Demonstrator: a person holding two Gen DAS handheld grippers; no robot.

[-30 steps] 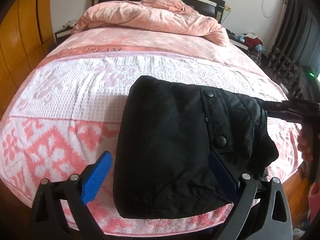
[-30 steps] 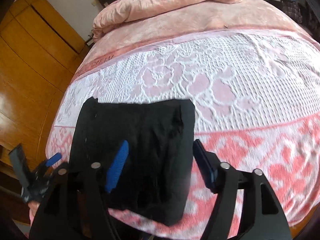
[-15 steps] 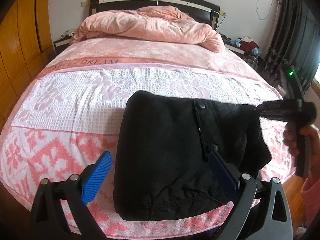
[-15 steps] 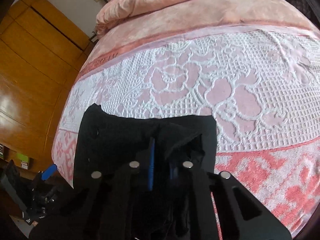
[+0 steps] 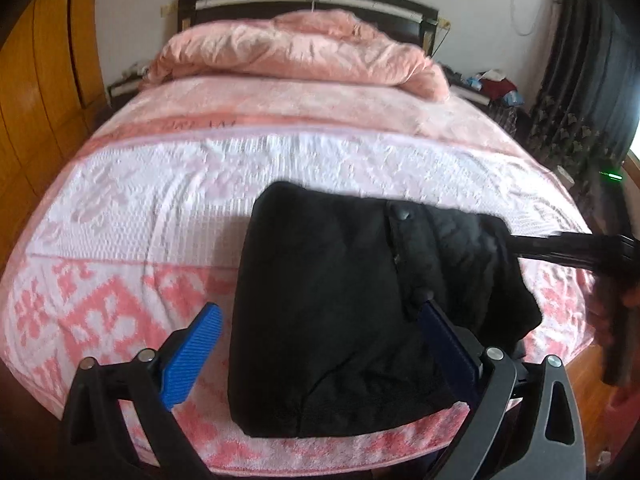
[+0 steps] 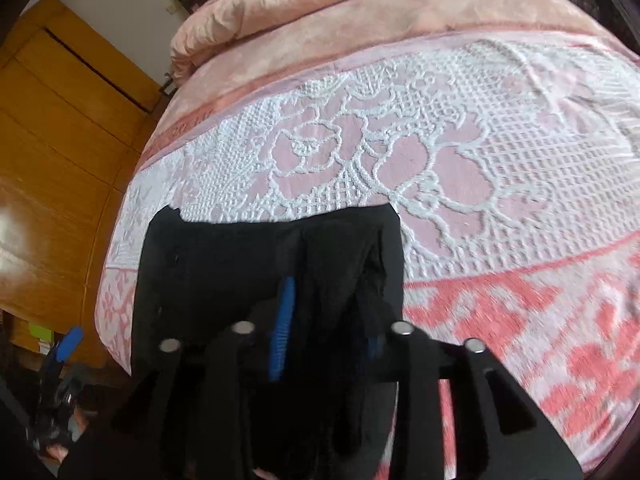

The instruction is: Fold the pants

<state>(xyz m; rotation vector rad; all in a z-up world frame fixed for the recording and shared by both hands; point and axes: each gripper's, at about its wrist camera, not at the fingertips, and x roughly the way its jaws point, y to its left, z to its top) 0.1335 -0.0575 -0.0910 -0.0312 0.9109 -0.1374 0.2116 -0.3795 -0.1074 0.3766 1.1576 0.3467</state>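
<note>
Black pants (image 5: pixel 332 304) lie folded into a thick rectangle at the near edge of the pink bed cover (image 5: pixel 160 208). My left gripper (image 5: pixel 320 344) hovers open over their near edge, its blue pads on either side and clear of the cloth. In the left wrist view my right gripper (image 5: pixel 560 244) reaches in from the right to the pants' right edge. In its own view the right gripper (image 6: pixel 328 332) has a bunched fold of the pants (image 6: pixel 224 272) between its fingers. Its jaws are opening, and the left blue pad (image 6: pixel 284 320) stands bare, off the cloth.
A rumpled pink comforter (image 5: pixel 296 52) lies heaped at the headboard. A wooden wardrobe (image 5: pixel 36 100) runs along the left side. On the right are a cluttered nightstand (image 5: pixel 492 88) and dark curtains (image 5: pixel 592 80). A hand (image 5: pixel 616 320) holds the right gripper.
The right gripper went from wide open to pinched on the pants' right edge, and now its pads stand apart again. The left gripper stayed open in place.
</note>
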